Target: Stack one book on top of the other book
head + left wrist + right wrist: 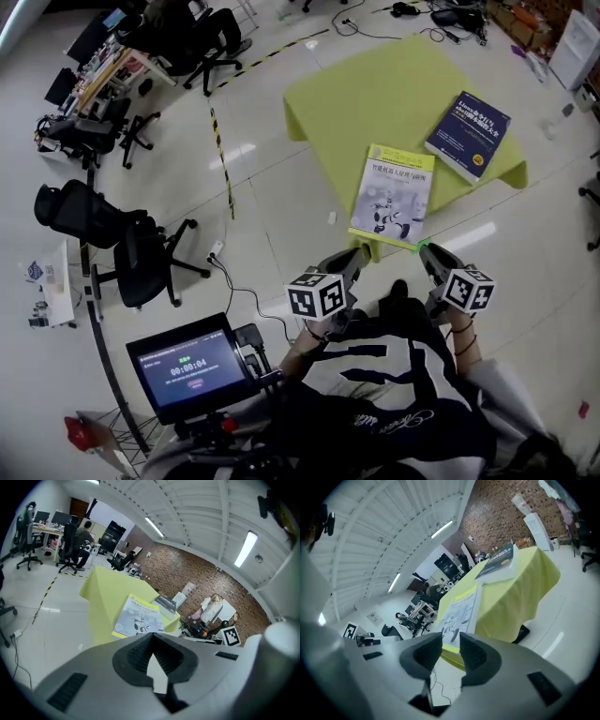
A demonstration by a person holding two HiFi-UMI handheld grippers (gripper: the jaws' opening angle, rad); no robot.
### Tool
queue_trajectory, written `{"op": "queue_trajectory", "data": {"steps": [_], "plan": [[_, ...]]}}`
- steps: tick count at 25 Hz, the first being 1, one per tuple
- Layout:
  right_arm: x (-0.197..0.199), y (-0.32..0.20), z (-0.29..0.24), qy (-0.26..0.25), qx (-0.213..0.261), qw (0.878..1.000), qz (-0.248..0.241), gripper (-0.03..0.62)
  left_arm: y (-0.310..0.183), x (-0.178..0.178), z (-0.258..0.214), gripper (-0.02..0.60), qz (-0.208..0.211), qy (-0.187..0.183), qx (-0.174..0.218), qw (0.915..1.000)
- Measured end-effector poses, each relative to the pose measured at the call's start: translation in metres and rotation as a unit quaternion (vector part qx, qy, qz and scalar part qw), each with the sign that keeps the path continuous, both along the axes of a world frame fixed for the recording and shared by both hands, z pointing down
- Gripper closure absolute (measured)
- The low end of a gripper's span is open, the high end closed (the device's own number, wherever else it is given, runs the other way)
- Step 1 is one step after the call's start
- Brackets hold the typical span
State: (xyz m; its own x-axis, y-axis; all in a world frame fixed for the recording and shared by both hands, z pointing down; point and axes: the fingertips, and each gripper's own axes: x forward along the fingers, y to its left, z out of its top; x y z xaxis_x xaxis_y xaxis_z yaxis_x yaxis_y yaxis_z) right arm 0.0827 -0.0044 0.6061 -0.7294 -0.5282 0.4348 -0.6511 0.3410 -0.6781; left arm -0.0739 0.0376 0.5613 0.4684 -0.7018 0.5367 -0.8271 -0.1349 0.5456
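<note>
Yellow-green cloth covers the table (375,103), and both books lie flat on it, apart: the pale book (392,194) at the near corner, the blue book (468,134) further back to the right. My left gripper (349,262) has its jaws pressed together on nothing. My right gripper (433,258) has its jaws slightly apart, empty, short of the pale book's near edge, which I judge the handiest place to grip
</note>
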Motion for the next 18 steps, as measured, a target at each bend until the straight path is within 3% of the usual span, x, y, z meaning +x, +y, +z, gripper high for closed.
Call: {"op": "queue_trajectory", "data": {"steps": [4,6,13,15,18], "plan": [[-0.017,-0.023,0.028,-0.031,-0.042,0.998,-0.029,0.36,0.002,-0.013,0.003,0.578,-0.03,-0.011,-0.018,0.9993],[-0.024,-0.03,0.045,-0.031,-0.065,0.997,-0.035,0.335,0.004,-0.019,0.006,0.578,-0.043,-0.014,-0.027,0.9986],[-0.036,-0.041,0.061,-0.068,-0.116,0.991,-0.018,0.348,0.011,-0.025,0.015,0.578,-0.06,-0.02,-0.048,0.9968],[-0.036,-0.039,0.061,-0.067,-0.113,0.991,-0.016,0.444,0.012,-0.025,0.016,0.578,-0.061,-0.019,-0.049,0.9967],[-0.035,-0.038,0.055,-0.086,-0.119,0.989,-0.014,0.48,0.013,-0.025,0.016,0.578,-0.06,-0.015,-0.048,0.9969]]}}
